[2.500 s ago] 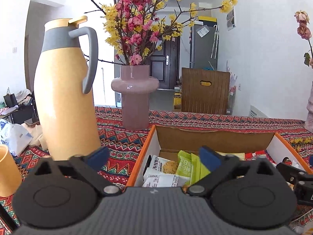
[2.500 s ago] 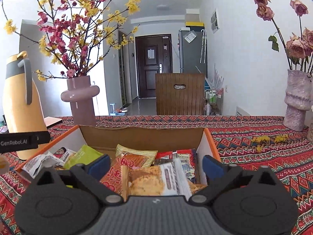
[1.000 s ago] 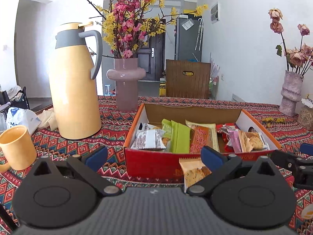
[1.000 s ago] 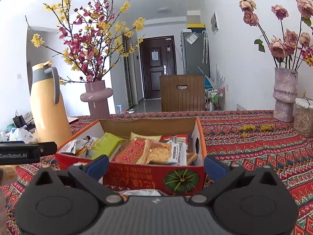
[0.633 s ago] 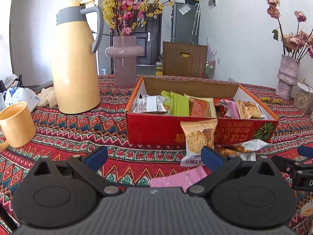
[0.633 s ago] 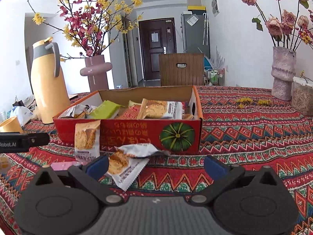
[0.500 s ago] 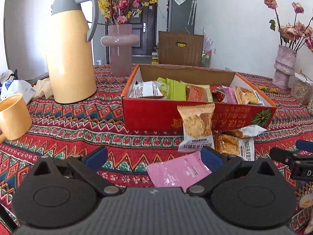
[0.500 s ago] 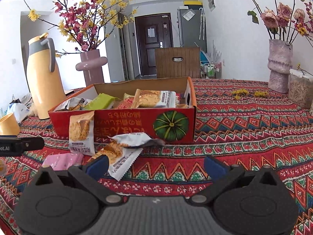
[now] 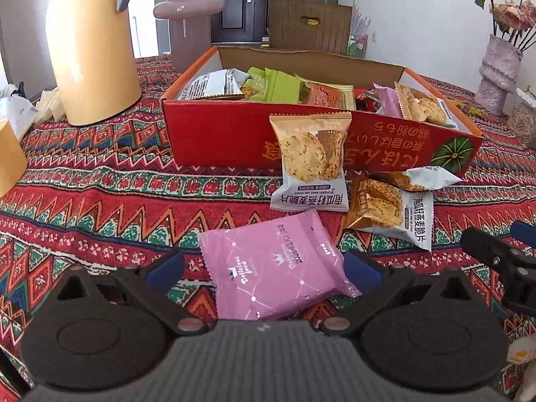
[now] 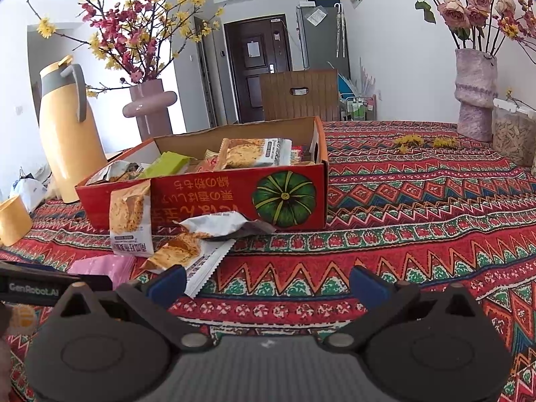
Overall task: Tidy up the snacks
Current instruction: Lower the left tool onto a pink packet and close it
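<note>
Between the spread fingers of the left gripper (image 9: 263,269) lies a pink "Delicious" packet (image 9: 273,269); the right gripper (image 10: 266,279), marked "GenRobot.AI", gapes empty near the red box (image 10: 234,194).

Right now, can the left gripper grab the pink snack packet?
Probably yes. The pink packet lies flat on the tablecloth right between the open jaws of the left gripper, with nothing on top of it.
</note>
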Available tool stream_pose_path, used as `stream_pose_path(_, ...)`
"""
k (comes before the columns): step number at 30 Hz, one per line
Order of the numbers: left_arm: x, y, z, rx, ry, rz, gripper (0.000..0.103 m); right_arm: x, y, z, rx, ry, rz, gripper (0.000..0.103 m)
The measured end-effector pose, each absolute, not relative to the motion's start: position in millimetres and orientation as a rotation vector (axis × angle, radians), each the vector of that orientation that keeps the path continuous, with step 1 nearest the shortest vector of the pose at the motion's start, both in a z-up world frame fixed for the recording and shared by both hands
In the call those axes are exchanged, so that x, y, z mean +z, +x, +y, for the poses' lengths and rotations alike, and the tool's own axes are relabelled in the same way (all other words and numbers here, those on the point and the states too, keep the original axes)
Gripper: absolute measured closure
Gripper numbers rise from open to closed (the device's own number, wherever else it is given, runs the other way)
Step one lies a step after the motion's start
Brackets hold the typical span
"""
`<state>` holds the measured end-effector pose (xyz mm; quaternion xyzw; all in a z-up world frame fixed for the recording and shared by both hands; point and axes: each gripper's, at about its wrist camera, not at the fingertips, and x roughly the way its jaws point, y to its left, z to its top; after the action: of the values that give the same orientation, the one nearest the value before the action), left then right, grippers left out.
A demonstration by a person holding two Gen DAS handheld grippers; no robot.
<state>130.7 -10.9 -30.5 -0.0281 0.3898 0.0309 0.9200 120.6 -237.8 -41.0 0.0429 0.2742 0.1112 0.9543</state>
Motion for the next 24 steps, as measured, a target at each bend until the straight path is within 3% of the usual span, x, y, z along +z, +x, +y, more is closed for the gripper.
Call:
stream_pose_path(11,-36,142,-19,0.117,-0.063,0.833,0.002,-41,119,-238,0.233,0.091,0.552,0.000)
stream_pose_path(18,-32,129,-20,0.071,-0.034,0.791,0.029,-42,119,-239,0.233,0.095,0.553,0.000)
stream_pose_path(24,-30,119,-14,0.034,-0.040,0.760,0.033,-42,120,-238,0.224,0.093,0.557,0.000)
